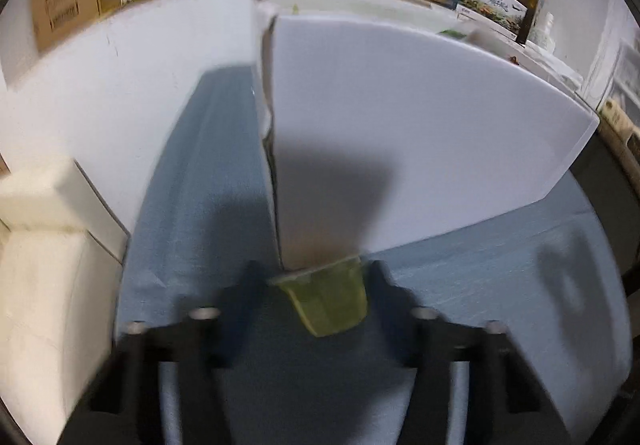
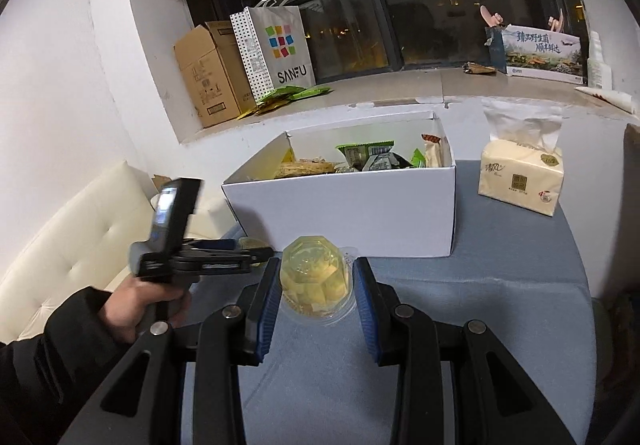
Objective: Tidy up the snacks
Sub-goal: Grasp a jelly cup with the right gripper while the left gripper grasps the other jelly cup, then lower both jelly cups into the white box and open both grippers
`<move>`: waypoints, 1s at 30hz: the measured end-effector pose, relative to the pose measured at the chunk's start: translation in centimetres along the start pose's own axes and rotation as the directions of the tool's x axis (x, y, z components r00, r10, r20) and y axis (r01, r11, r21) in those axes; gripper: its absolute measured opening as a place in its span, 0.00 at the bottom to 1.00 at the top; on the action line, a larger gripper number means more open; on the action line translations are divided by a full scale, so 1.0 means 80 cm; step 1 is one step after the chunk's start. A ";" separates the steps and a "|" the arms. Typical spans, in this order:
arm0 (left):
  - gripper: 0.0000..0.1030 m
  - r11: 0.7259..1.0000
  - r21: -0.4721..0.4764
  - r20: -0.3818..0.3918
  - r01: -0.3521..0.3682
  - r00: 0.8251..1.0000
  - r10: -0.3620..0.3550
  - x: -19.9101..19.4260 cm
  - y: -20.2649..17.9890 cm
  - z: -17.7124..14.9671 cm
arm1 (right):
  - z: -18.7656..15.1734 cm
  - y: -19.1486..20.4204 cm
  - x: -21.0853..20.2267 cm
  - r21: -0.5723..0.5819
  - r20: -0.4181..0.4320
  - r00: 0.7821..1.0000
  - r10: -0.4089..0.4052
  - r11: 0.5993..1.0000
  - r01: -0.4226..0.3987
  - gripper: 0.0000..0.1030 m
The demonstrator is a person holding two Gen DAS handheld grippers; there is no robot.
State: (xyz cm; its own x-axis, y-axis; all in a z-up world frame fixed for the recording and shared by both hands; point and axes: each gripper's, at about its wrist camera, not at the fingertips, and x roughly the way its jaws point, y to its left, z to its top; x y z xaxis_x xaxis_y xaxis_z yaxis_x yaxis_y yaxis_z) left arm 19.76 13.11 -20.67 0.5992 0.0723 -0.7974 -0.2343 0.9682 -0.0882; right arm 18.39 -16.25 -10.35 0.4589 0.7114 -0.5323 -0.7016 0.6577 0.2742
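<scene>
A white cardboard box (image 2: 352, 205) holding several snack packets (image 2: 368, 157) stands on the blue-grey table (image 2: 500, 305); its corner fills the left wrist view (image 1: 400, 125). My right gripper (image 2: 316, 285) is shut on a yellow jelly cup (image 2: 314, 281), held just in front of the box. My left gripper (image 1: 316, 281) holds a greenish jelly cup (image 1: 328, 301) between its fingers, close to the box's near corner. The left gripper also shows in the right wrist view (image 2: 224, 257), held by a hand (image 2: 136, 305) left of the box.
A tissue pack (image 2: 520, 177) stands on the table right of the box. A cream sofa (image 2: 60, 257) lies to the left. The windowsill holds a brown carton (image 2: 208, 73), a SANFU bag (image 2: 276, 49), green packets (image 2: 288, 93) and a printed box (image 2: 540, 53).
</scene>
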 end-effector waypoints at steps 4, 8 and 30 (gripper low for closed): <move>0.47 0.999 0.004 0.049 0.041 0.998 -0.042 -0.024 -0.001 -0.011 | -0.007 -0.002 0.002 0.005 -0.011 1.000 0.004 1.000 -0.004 0.37; 0.47 0.994 0.007 0.141 0.107 0.984 -0.107 -0.083 -0.009 -0.033 | -0.010 -0.001 0.004 0.004 -0.018 1.000 0.013 1.000 -0.013 0.37; 0.47 0.956 0.072 0.340 0.285 0.894 -0.292 -0.180 -0.040 0.121 | 0.125 -0.024 0.043 0.019 0.025 0.999 0.032 0.999 -0.032 0.37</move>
State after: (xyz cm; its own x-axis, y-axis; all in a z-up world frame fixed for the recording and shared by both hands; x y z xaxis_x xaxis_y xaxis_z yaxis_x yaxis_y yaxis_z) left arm 19.29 11.28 -3.09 0.8643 -0.1369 -0.4839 0.0023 0.9633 -0.2684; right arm 26.77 -12.60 -4.65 0.4498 0.7380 -0.5031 -0.7055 0.6390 0.3067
